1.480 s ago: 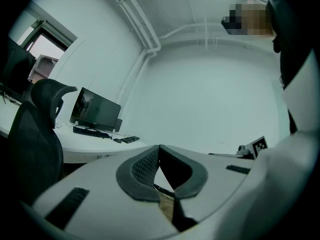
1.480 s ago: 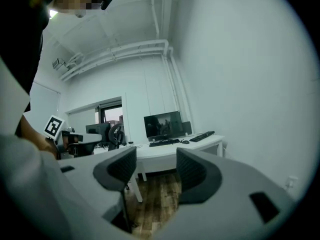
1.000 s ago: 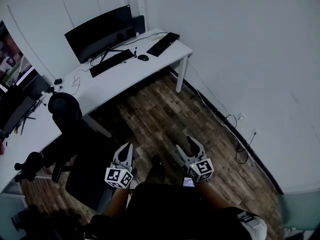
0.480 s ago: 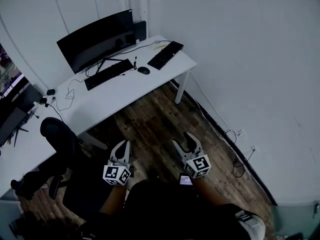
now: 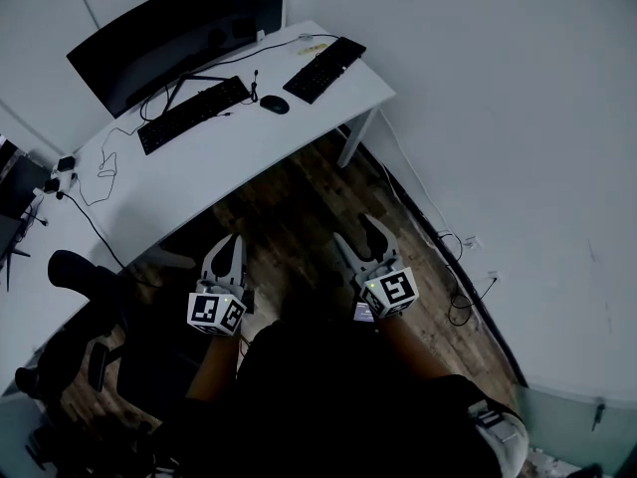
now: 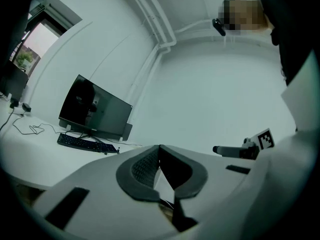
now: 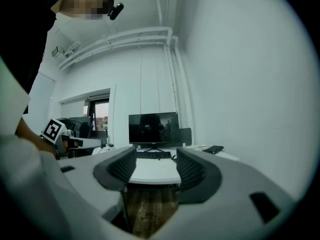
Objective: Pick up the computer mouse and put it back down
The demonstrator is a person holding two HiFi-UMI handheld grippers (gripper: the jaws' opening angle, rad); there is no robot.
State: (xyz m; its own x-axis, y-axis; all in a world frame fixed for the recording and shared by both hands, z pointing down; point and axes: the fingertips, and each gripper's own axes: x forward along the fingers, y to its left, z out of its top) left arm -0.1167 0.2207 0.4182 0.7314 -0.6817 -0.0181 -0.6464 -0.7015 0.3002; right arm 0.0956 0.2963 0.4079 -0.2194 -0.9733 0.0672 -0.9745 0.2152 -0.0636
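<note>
Mouse: the dark computer mouse point(image 5: 274, 105) lies on the white surface point(image 5: 249, 162) at the far side of the room. It sits in the gap between two black keyboards, and neither gripper is anywhere close to it.
Keyboards: the left keyboard point(image 5: 194, 115) lies slantwise just left of the mouse. The right keyboard point(image 5: 323, 68) lies near the surface's far right corner.
Monitor: a wide curved monitor point(image 5: 159, 38) with a dark screen stands behind the left keyboard. A dark box point(image 5: 269, 10) stands just right of it at the far edge.
Cables: a thin cable point(image 5: 100, 167) loops over the left part of the surface. More cables point(image 5: 460, 292) trail along the foot of the right wall.
Left gripper: the left gripper point(image 5: 229, 242) is held level over the wooden floor point(image 5: 299, 212), on the near side and well apart from the surface. In the left gripper view its fingers point(image 6: 145, 166) are clenched, tips touching, with nothing between them.
Right gripper: the right gripper point(image 5: 356, 237) is held level beside the left one, also over the floor. In the right gripper view its fingers point(image 7: 122, 166) are released and stand apart. Only the far surface and the floor show through the gap.
Chair: a black office chair point(image 5: 75, 277) stands to the left of the left gripper, by the near left part of the surface.
Person: dark sleeves and a dark torso fill the near edge of the head view below both marker cubes.
</note>
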